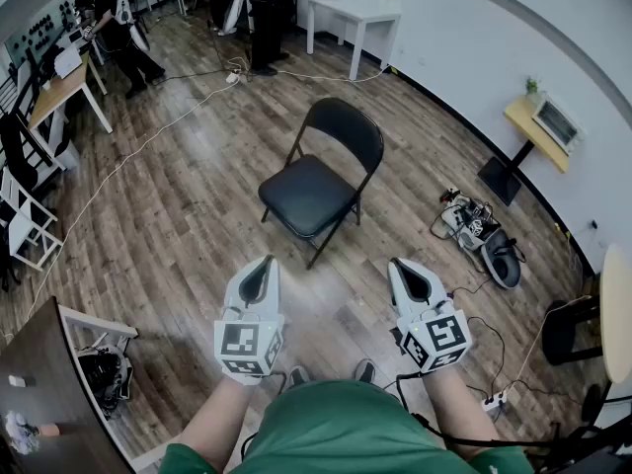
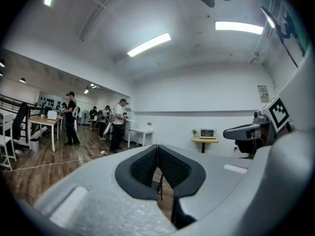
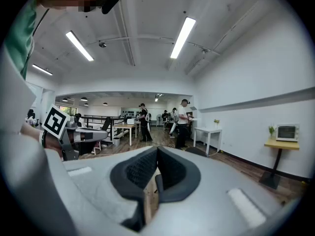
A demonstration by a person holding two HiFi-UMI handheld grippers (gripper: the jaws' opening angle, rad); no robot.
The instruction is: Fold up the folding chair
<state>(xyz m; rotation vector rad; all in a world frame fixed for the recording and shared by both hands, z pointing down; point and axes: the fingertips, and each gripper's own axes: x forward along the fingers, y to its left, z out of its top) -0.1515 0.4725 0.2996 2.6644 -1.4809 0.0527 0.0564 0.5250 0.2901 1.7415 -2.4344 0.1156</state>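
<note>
A black folding chair [image 1: 321, 178] stands unfolded on the wood floor [image 1: 197, 215], well ahead of a person's left gripper [image 1: 259, 276] and right gripper [image 1: 410, 279], both closed and holding nothing, side by side.

A: What's the floor like?
B: Wood planks [image 1: 197, 235], with a white cable [image 1: 148, 146] running across them.
A: And the wall?
B: White [image 1: 474, 38]. A white table [image 1: 354, 10] stands against it. Further along is a yellow shelf [image 1: 531, 126] on a dark post, with a small oven [image 1: 558, 121] on it.
A: The left side?
B: Desks [image 1: 61, 85], with people [image 1: 118, 33] standing near them.
A: Light?
B: Tube lamps [image 2: 148, 44] on a white ceiling.
</note>
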